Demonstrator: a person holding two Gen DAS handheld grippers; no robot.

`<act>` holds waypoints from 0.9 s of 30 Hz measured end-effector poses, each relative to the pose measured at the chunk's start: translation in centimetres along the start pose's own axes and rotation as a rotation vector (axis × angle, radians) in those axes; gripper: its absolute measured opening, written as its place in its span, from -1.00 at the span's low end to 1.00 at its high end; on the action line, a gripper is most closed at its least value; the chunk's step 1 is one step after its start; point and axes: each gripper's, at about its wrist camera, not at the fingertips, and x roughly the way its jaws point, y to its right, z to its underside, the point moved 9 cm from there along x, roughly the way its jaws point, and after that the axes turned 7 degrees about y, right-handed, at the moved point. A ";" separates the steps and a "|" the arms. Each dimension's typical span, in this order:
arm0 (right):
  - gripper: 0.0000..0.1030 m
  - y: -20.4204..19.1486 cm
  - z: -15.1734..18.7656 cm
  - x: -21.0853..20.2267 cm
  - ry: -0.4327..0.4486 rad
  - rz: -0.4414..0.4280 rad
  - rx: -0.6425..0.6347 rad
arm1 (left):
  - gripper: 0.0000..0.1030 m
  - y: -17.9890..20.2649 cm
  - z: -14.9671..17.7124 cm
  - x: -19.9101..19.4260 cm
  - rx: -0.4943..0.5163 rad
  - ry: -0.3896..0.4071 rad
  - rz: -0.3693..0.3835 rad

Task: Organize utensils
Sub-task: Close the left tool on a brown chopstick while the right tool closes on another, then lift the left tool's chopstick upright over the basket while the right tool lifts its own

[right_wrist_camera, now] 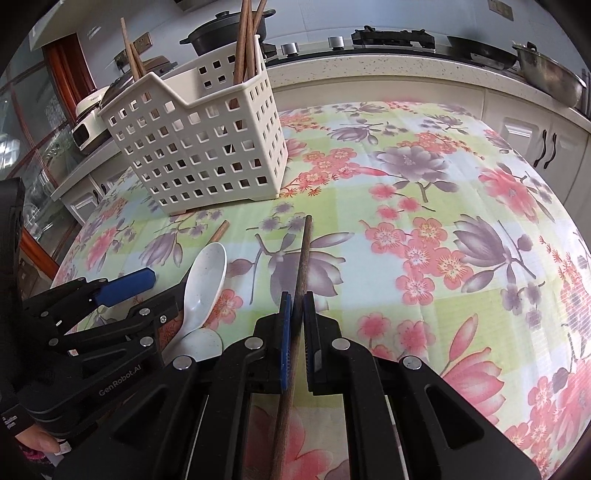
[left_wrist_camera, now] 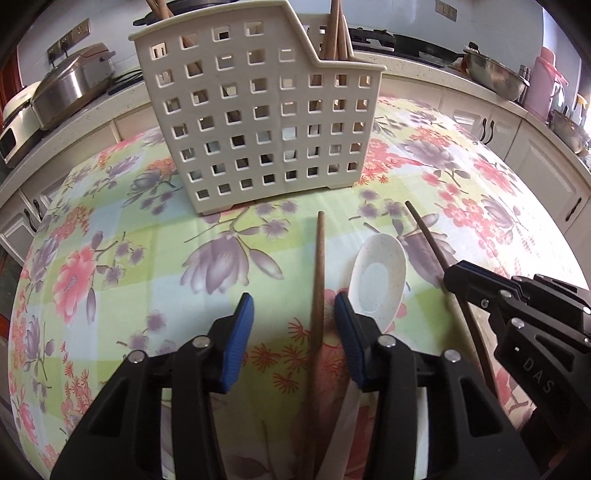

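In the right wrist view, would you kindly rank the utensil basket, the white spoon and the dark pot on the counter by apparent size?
Largest to smallest as they appear:
1. utensil basket
2. white spoon
3. dark pot
The pot stands farther back, so its true size against the spoon is unsure.

Floral tablecloth [right_wrist_camera: 424, 206]; black pot [right_wrist_camera: 221, 35], steel bowl [left_wrist_camera: 495, 75] on counter [right_wrist_camera: 369, 70].

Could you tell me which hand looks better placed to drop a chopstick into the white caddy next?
Right, probably: the right gripper is shut on a chopstick; the left gripper only straddles another.
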 end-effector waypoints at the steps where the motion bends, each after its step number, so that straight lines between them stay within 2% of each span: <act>1: -0.88 0.0 0.0 0.0 -0.001 0.001 0.001 | -0.31 0.0 0.0 0.0 0.004 -0.001 0.001; 3: -0.88 0.1 0.1 0.1 -0.008 0.001 0.005 | -0.52 0.2 -0.1 0.0 0.017 -0.003 0.006; 6: -0.87 -0.1 0.1 0.1 -0.013 0.007 -0.013 | -0.69 0.5 0.1 -0.1 0.045 -0.010 0.019; 13: -0.87 -0.1 -0.3 0.6 -0.047 0.016 -0.054 | -0.73 0.0 0.2 -0.2 0.055 -0.031 0.043; 18: -0.86 -0.5 -0.3 0.9 -0.063 0.052 -0.128 | -0.74 -0.1 0.2 -0.2 0.067 -0.031 0.041; 20: -0.86 -0.7 -0.3 1.0 -0.064 0.058 -0.151 | -0.82 -0.2 0.2 -0.2 0.070 -0.030 0.038; 27: -0.88 -0.5 -0.7 0.7 -0.035 0.005 -0.102 | -0.88 -1.3 0.3 -0.5 0.033 -0.023 0.028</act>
